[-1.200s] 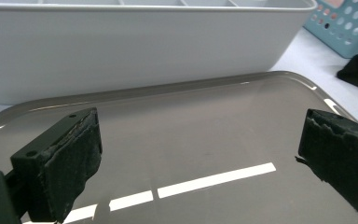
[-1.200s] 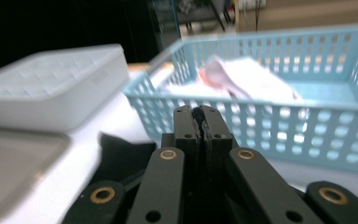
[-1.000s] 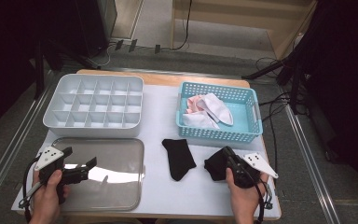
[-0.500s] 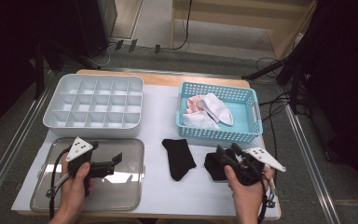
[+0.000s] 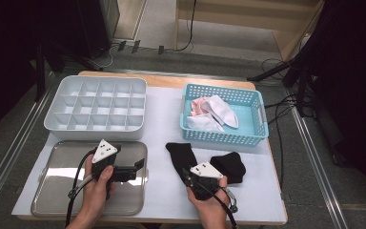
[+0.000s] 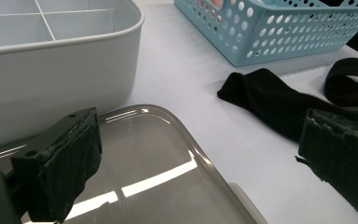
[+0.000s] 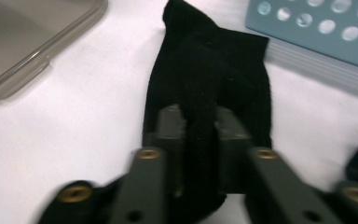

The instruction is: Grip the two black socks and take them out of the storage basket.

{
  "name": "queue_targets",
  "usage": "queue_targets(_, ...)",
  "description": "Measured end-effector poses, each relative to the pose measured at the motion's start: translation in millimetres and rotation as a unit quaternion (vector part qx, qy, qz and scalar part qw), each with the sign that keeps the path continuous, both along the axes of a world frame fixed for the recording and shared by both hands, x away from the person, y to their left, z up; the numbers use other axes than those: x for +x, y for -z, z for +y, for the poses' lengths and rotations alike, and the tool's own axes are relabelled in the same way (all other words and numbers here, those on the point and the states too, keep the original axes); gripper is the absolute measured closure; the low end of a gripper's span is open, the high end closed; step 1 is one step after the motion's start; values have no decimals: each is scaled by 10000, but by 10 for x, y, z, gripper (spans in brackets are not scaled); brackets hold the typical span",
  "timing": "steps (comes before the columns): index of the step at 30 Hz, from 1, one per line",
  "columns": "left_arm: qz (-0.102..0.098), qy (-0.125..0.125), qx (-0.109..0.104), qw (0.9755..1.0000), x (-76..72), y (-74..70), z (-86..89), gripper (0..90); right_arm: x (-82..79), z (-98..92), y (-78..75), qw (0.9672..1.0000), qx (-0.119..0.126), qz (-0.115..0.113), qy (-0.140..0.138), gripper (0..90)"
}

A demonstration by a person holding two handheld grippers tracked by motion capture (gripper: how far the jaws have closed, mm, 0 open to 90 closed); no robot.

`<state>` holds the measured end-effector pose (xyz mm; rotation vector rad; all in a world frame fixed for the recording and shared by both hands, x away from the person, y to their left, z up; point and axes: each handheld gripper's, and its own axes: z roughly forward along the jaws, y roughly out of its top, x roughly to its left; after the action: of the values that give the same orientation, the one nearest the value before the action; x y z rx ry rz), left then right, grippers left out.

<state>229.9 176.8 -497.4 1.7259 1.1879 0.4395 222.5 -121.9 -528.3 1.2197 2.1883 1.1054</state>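
A flat black sock [image 5: 180, 153] [image 6: 270, 100] lies on the white table cover in front of the blue basket. My right gripper [image 5: 187, 172] [image 7: 200, 126] sits at its near end. Its jaws have just been closing and now pinch a raised fold of this sock [image 7: 205, 60]. A second, crumpled black sock [image 5: 229, 166] [image 6: 349, 81] lies just to the right. My left gripper [image 5: 136, 171] [image 6: 200, 158] hovers over the right part of the metal tray [image 5: 57, 191], pointing right, with its jaws wide apart and nothing between them.
A grey divided bin [image 5: 97, 102] [image 6: 51, 70] stands at the back left, behind the tray [image 6: 168, 154]. The blue basket [image 5: 257, 129] [image 6: 284, 32] at the back right holds white socks [image 5: 219, 110] and a pink one [image 5: 198, 105]. The table's front edge is close behind both hands.
My right gripper has moved left from the crumpled sock to the flat black sock and closed on a fold of it. The left gripper has moved right across the tray.
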Motion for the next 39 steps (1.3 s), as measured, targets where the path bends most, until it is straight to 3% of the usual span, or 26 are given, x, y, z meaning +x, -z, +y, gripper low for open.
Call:
queue_targets(4,11,-45,-69,10000,-8,2,54,0,7,-147,-28,9999,56,140,-66,801)
queue_targets(5,2,-56,-55,10000,-15,0,79,0,-17,-288,-59,9996,235,91,-111,686)
queue_targets(6,2,-56,-55,10000,-15,0,79,0,-17,-288,-59,9996,235,91,-111,686)
queue_targets(7,6,-70,-65,10000,-18,0,95,0,-48,-469,-126,9967,775,192,-121,566)
queue_targets(8,3,-68,-56,10000,-14,2,108,0,-59,-586,-172,9930,1167,179,9,536)
queue_targets(9,6,-82,-63,9999,-11,2,119,0,-70,-701,-222,9897,1405,111,255,526)
queue_targets(10,13,-96,-70,9999,-8,3,128,0,-73,-800,-263,9882,1437,-50,533,521)
queue_targets(12,24,-98,-71,9999,-3,10,142,0,-44,-933,-295,9890,1017,-317,1029,479)
queue_targets(13,24,-98,-71,9999,-3,10,142,0,-16,-966,-278,9891,825,-349,1172,447)
queue_targets(14,23,-105,-68,9999,-2,16,143,0,-16,-966,-278,9891,825,-349,1172,447)
queue_targets(16,65,-87,-70,9999,1,37,141,0,108,-954,-153,9902,449,-6,1325,304)
queue_targets(17,79,-83,-86,9999,0,39,138,0,135,-917,-114,9900,296,149,1373,290)
queue_targets(18,79,-83,-86,9999,0,39,138,0,135,-917,-114,9900,296,149,1373,290)
queue_targets(19,78,-87,-79,9999,-4,37,135,0,150,-821,-37,9880,-360,284,1474,316)
queue_targets(20,73,-82,-69,9999,-6,33,138,0,143,-804,-20,9872,-463,235,1510,328)
queue_targets(21,62,-88,-75,9999,-7,31,141,0,143,-804,-20,9872,-463,235,1510,328)
queue_targets(22,61,-75,-77,9999,-9,28,150,0,133,-833,-29,9864,-471,199,1559,487)
queue_targets(24,75,-81,-61,9999,-9,37,151,0,132,-916,-37,9866,-387,166,1577,655)
queue_targets(25,75,-81,-61,9999,-9,37,151,0,132,-916,-37,9866,-387,166,1577,655)
queue_targets(26,81,-64,-53,9999,-14,42,145,0,144,-1029,-53,9869,-170,191,1595,749)
queue_targets(28,82,-41,-45,9999,-17,42,138,0,155,-1111,-85,9864,-231,15,1629,770)
queue_targets(33,96,-46,-102,9999,-14,39,128,0,247,-1348,-131,9793,-347,-236,1982,774)
queue_targets(35,105,-37,-83,9999,-12,47,123,0,304,-1427,-94,9793,-84,-126,2016,720)
queue_targets(36,105,-37,-83,9999,-12,47,123,0,304,-1427,-94,9793,-84,-126,2016,720)
queue_targets(37,128,-20,-91,9999,-11,60,114,0,330,-1421,-61,9808,307,-84,1924,492)
queue_targets(39,135,-16,-65,9999,-7,67,112,0,315,-1392,-70,9798,279,-135,1974,439)
